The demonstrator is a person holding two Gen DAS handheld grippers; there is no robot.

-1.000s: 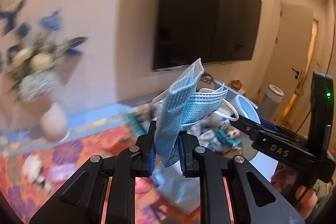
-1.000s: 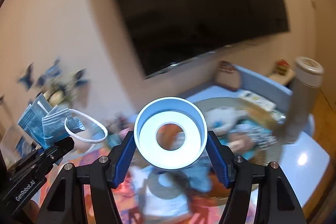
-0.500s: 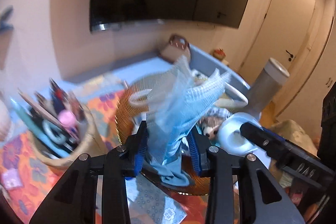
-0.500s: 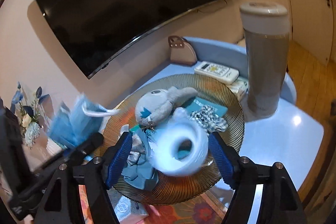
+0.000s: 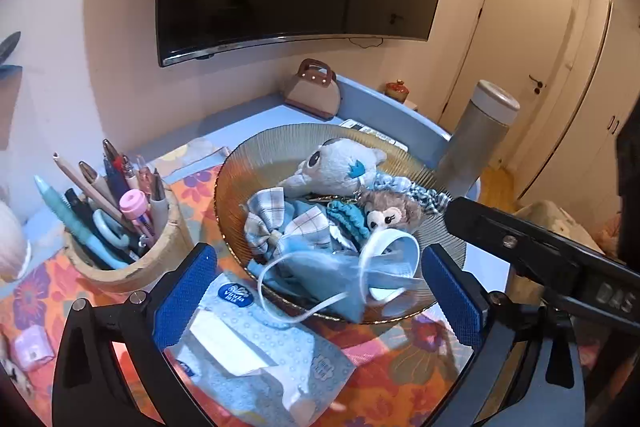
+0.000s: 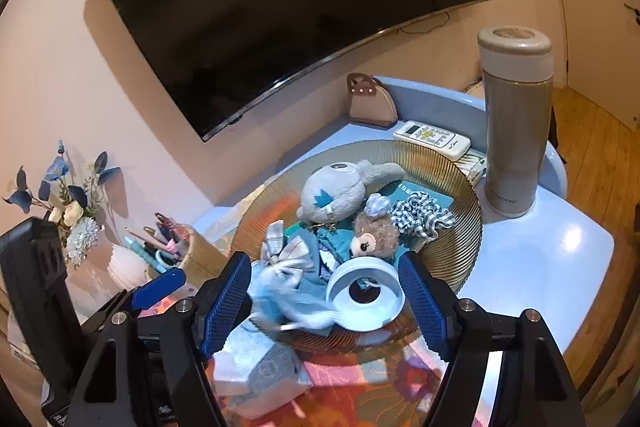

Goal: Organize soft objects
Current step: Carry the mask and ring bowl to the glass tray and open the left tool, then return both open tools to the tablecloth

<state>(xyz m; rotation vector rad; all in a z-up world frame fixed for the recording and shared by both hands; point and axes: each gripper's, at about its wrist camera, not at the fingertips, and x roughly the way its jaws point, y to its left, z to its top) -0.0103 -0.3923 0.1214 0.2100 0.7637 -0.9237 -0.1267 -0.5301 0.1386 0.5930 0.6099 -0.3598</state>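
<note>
A gold ribbed dish (image 5: 256, 163) holds a grey plush (image 5: 336, 163), a brown bear plush (image 5: 390, 213) and a plaid bow (image 5: 280, 219). A light blue face mask (image 5: 332, 271) lies loose on the dish's near rim. My left gripper (image 5: 318, 267) hovers over it, jaws opening wide, neither pad touching it. A white tape roll (image 6: 366, 297) lies in the dish (image 6: 452, 179) beside the blurred mask (image 6: 280, 297). My right gripper (image 6: 322, 267) stands open above the roll, its pads clear of it. A checked scrunchie (image 6: 422, 213) lies by the bear plush (image 6: 374, 233).
A pen holder (image 5: 120, 227) stands left of the dish and a tissue pack (image 5: 256, 339) lies in front of it. A tall thermos (image 6: 516, 123) and a remote (image 6: 432, 137) sit behind right. A flower vase (image 6: 76, 223) is far left.
Both grippers came down toward the dish. The left one opened and dropped the mask onto the rim. The right one released the tape roll, which now lies in the dish.
</note>
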